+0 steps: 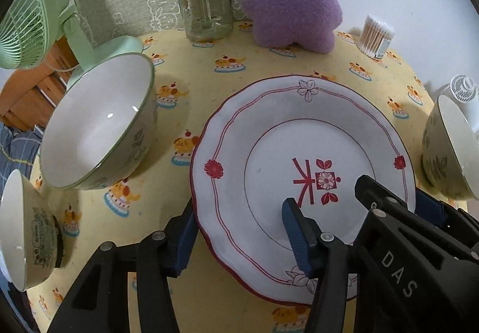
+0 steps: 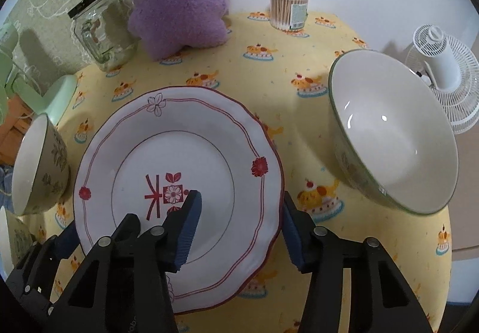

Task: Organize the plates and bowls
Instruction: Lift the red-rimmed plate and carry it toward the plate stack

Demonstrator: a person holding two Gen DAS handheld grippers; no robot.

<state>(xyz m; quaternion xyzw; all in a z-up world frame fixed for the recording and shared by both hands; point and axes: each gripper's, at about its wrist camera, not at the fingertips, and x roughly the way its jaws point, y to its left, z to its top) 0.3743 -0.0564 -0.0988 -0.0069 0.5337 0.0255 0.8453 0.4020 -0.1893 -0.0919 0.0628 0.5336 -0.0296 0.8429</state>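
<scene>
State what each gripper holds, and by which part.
Nothing is gripped yet. The left gripper and right gripper each straddle an opposite edge of the white scalloped red-trimmed plate, pads apparently not pressing it.

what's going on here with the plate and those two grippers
A person is working two handheld grippers on a white plate with red trim that lies on a table under a yellow cartoon cloth. The left gripper straddles the plate's left rim and the right gripper straddles its right rim, each with one finger over the plate and one outside. Whether the pads already pinch the rim is unclear. The plate looks flat on the cloth. Green-rimmed bowls stand on either side, untouched.
</scene>
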